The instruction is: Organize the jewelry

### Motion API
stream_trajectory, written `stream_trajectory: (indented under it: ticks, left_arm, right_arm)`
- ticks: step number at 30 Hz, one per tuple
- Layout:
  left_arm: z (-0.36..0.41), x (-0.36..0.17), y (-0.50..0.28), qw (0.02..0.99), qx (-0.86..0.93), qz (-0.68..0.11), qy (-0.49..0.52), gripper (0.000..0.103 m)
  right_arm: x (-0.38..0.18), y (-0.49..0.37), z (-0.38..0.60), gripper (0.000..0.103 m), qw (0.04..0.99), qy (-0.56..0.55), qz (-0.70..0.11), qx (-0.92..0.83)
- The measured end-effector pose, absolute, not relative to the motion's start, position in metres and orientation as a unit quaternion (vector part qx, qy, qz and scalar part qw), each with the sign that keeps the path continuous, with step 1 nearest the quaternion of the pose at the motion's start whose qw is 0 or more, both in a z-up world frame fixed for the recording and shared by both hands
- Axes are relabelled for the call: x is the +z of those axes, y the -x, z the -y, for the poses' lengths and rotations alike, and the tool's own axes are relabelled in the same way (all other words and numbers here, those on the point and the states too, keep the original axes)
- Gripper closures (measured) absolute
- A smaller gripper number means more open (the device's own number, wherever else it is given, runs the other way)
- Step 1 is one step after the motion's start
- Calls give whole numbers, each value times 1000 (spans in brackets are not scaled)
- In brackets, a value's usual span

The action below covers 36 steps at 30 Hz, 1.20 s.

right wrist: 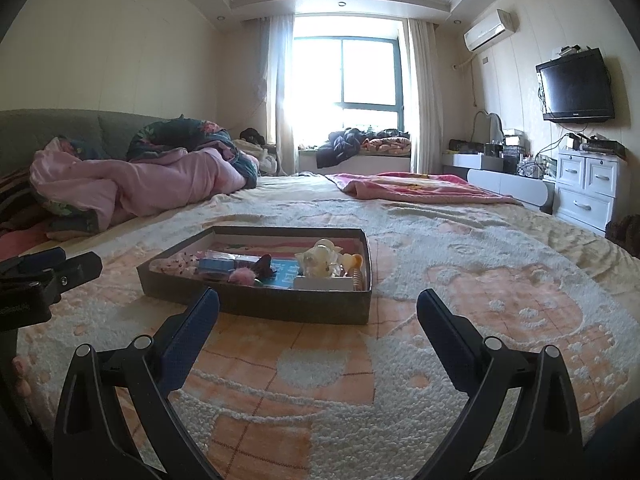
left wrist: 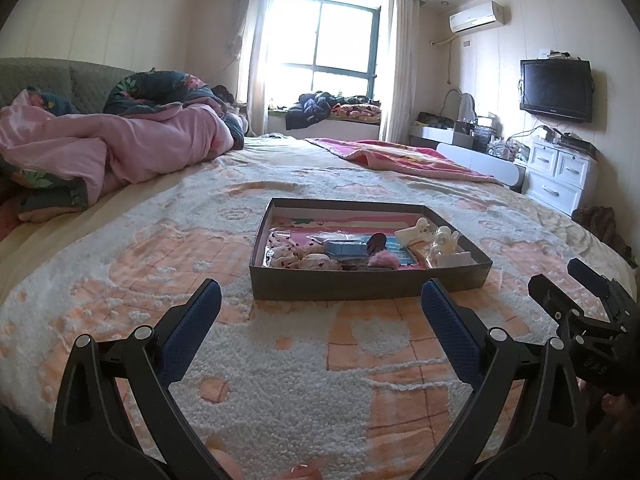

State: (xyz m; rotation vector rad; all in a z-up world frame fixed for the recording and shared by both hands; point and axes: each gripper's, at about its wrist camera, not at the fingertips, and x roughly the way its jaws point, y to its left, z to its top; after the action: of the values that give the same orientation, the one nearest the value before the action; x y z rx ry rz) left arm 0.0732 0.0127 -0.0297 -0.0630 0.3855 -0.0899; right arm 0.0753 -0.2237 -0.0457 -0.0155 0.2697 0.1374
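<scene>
A shallow grey cardboard box (left wrist: 360,282) sits on the bed, also in the right wrist view (right wrist: 256,304). It holds hair accessories: floral scrunchies (left wrist: 288,254), a blue card (left wrist: 346,249), a pink pompom (left wrist: 384,259) and cream claw clips (left wrist: 442,240). The clips (right wrist: 324,260) show at the box's right end in the right wrist view. My left gripper (left wrist: 322,300) is open and empty just short of the box's near wall. My right gripper (right wrist: 318,308) is open and empty near the box's near right corner. Each gripper shows at the edge of the other's view.
The bed is covered by a textured white and orange blanket (left wrist: 280,360). A pink quilt heap (left wrist: 120,148) lies at the left, a pink blanket (left wrist: 400,156) at the far right. White drawers (left wrist: 560,176) and a wall TV (left wrist: 556,90) stand beyond the bed's right side.
</scene>
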Motion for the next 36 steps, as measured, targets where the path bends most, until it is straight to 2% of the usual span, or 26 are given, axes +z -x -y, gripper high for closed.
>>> stream_trajectory:
  ticks: [36]
  left_arm:
    - [-13, -29, -73, 980, -46, -191, 32, 11]
  right_arm:
    - [-48, -75, 225, 7, 988, 7, -137, 69]
